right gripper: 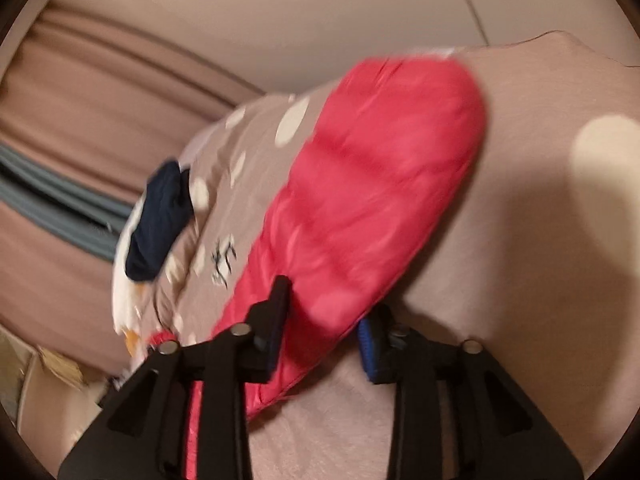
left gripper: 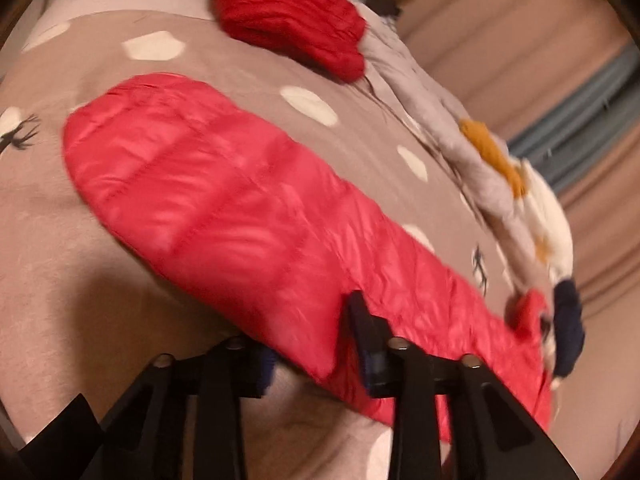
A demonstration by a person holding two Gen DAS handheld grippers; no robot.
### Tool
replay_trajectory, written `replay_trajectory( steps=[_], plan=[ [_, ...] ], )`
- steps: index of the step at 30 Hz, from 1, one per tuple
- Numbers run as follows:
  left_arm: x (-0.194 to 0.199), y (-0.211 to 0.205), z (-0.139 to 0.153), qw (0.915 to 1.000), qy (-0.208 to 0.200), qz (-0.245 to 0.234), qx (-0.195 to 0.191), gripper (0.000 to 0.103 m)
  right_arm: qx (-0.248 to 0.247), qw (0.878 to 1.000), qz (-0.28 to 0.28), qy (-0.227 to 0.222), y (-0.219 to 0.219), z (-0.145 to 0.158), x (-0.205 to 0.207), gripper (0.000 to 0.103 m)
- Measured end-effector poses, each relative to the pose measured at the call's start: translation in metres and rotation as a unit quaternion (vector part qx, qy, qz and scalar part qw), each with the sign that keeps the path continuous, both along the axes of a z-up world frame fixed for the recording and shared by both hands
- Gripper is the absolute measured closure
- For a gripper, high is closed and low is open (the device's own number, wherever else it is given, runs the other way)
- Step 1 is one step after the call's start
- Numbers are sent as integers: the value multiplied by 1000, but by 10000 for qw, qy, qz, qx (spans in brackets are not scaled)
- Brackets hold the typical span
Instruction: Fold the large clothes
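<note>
A: Where does the fold stand?

B: The shiny red quilted puffer jacket (left gripper: 224, 184) lies on the taupe bedspread with white dots and small deer prints (left gripper: 192, 40) as a long, narrow, rounded strip. I judge it has been brought in lengthwise, so the sides look done.

A: And the tools?

B: The left gripper (left gripper: 308, 344) sits at the near edge of the jacket. Its right finger (left gripper: 364, 332) rests on top of the fabric, while the other finger is mostly hidden at the hem. The jaws stand fairly narrow with the padded edge between them, but the blur keeps me from saying whether they press on it.

A: The right one?

B: Much the same. The right gripper (right gripper: 324, 332) straddles the near end of the same jacket (right gripper: 372, 184), one finger on each side of the puffy edge, at a moderate gap. I cannot tell whether it pinches the cloth.

A: What is left?

B: Probably the crosswise folds: bringing the near end over towards the far rounded end to make a compact bundle.

A: Anything else finished?

B: A folded dark red knitted garment (left gripper: 292, 16) sits further up the bed, seemingly done. A rumpled pile of grey, white, mustard and navy clothes (left gripper: 504, 184) along the bed's edge looks unfolded.
</note>
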State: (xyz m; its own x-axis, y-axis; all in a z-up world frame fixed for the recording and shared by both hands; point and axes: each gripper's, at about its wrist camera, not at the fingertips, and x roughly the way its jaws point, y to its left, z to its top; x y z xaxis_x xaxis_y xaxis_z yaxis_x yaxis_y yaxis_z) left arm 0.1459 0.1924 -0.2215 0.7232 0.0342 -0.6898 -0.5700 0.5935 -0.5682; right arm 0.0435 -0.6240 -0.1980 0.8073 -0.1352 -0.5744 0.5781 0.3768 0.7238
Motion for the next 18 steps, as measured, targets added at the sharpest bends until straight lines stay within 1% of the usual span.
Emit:
replay_trajectory(
  steps=[1,2,3,4,6,7,9,10,13,14,15,16,17,18],
  plan=[
    [-2,6,0,9998,-59,181,-83,59,-31,9999,-94,-21,-3,2,-5,65],
    [-2,9,-1,9994,-90,277,-161,58,-55,9998,-182,-26,-8,3,-9,60],
    [-2,13,-2,9987,-104,407,-275,57,-30,9997,-231,-3,-10,2,-12,59],
    [0,16,-1,9981,-4,548,-282,57,34,9996,-267,34,-14,0,-13,61],
    [6,13,4,9981,182,586,-32,57,147,9993,-337,32,-21,-2,-16,61],
    [13,11,7,9977,315,551,225,57,164,9990,-417,3,-24,-2,-18,61],
    [20,10,9,9966,429,511,476,57,164,9985,-529,19,-29,1,-22,61],
    [23,10,8,9962,445,485,562,57,131,9982,-574,73,-32,2,-22,61],
    [26,13,3,9960,419,424,665,57,17,9981,-577,203,-35,6,-19,61],
    [26,13,2,9958,433,412,696,57,1,9981,-584,211,-35,6,-20,63],
    [24,14,1,9952,480,402,747,59,-6,9978,-615,229,-35,6,-20,70],
    [27,13,2,9943,522,338,861,60,-37,9973,-677,285,-33,7,-19,75],
    [22,14,3,9936,560,297,935,62,-77,9969,-705,341,-32,8,-18,79],
    [22,13,3,9926,605,278,1019,63,-118,9966,-722,391,-31,10,-18,82]
  ],
)
